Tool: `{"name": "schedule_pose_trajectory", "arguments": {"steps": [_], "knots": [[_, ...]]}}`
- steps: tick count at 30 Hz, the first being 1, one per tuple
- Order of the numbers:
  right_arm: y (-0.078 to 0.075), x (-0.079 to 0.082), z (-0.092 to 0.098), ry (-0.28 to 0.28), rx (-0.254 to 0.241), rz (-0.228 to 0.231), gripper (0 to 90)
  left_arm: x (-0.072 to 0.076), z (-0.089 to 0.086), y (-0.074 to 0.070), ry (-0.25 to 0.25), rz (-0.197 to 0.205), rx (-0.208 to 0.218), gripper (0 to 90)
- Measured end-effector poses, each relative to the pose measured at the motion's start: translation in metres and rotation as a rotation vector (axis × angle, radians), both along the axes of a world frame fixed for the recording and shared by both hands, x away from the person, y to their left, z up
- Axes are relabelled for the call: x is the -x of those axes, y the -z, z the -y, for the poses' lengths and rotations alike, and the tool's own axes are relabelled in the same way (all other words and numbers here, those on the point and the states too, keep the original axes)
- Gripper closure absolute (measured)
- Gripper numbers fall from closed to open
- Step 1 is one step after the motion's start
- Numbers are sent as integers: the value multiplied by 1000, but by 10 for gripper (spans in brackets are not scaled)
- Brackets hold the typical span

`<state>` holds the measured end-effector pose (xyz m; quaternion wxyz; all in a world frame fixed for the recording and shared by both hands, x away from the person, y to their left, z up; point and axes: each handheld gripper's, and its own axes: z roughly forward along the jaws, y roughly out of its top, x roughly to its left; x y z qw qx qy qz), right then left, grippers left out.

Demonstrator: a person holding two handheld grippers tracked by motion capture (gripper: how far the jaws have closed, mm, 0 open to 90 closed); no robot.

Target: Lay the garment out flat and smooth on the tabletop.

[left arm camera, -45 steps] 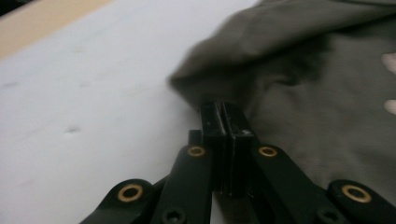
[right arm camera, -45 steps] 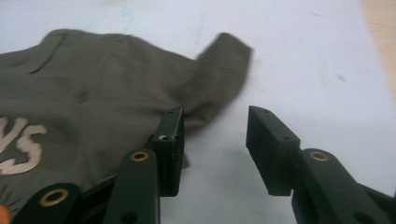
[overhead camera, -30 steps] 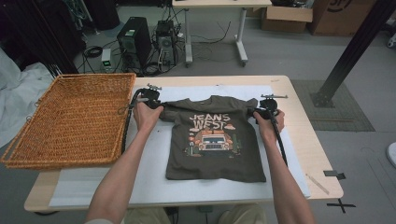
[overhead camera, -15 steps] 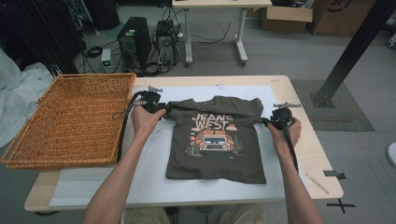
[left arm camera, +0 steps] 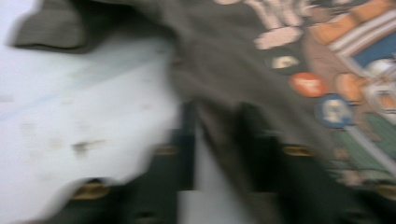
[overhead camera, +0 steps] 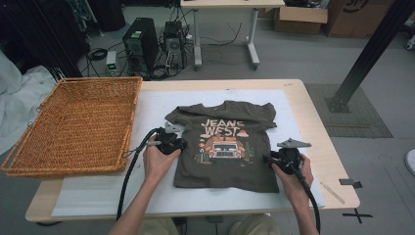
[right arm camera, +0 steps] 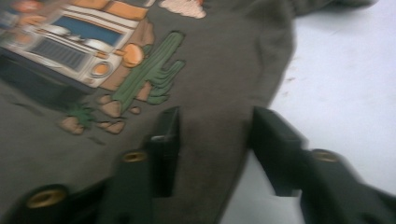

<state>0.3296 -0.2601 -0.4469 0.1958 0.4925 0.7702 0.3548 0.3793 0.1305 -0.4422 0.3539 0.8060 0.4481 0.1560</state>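
Two grippers sit at the side seams of a dark T-shirt [overhead camera: 222, 147] that lies flat, print up, in the middle of the high view, on the white mat [overhead camera: 98, 196] covering the table [overhead camera: 318, 127]. I have the left gripper [overhead camera: 177, 144] at the shirt's left edge, just below the sleeve, left of centre in that frame. The right gripper [overhead camera: 270, 159] is at the opposite edge, lower right of the shirt, near the hem.

In the left gripper view the picture is badly blurred, but I read the two black jaws as standing apart with the shirt's edge [left arm camera: 219, 93] running up between them; whether the pads press on the cloth I cannot tell. Its jaws have just been closing.

The right gripper view is sharper. Here the jaws stand apart astride the side seam [right arm camera: 224, 84], one over the cloth near the printed cactus, the other over bare mat [right arm camera: 355, 79] at the right of the frame. A gap shows on either side, so nothing is pinched yet. These jaws have just been closing too.

The wicker basket [overhead camera: 78, 125] fills the left of the high view, well apart from the shirt.
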Motion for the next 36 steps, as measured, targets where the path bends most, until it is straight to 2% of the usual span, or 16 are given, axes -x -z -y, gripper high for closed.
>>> {"name": "schedule_pose_trajectory", "arguments": {"steps": [1,2,4,10,12,14,17,21,24,27,30,32,33,34,35,36], "knots": [[0,1,-1,-47,-45,-10,876,1,1,0,26,10,-7,880],[2,1,-2,-63,-85,-21,882,3,1,0,44,19,-22,888],[0,3,1,-59,-104,-46,886,8,0,-4,70,-27,-25,892],[-12,26,18,-129,-68,-190,883,38,-3,-15,222,-182,-36,892],[-13,27,23,-146,-89,-189,806,36,-3,-20,208,-155,-32,824],[-19,21,26,-114,-101,-149,685,26,-5,-27,148,-76,41,739],[-27,-3,26,-67,-135,-57,569,-6,-5,-37,73,81,57,672],[-34,-61,17,-40,-147,43,518,-64,4,-38,24,155,13,674],[-34,-103,12,-37,-138,103,496,-99,11,-30,21,147,-23,670],[-30,-139,12,-23,-96,152,485,-122,15,-21,31,112,-77,635],[-18,-173,14,-35,-65,121,487,-134,16,-9,39,39,-63,623],[-5,-188,12,-49,-80,82,465,-138,14,-3,57,1,-18,706],[2,-194,9,-61,-47,52,473,-139,14,-3,51,-15,2,770],[4,-196,6,-67,-23,22,502,-141,12,-5,47,-33,17,801],[3,-197,5,-69,6,43,634,-145,10,-7,43,-32,19,816],[1,-197,4,-100,5,49,857,-147,9,-8,26,-18,14,832]]}}
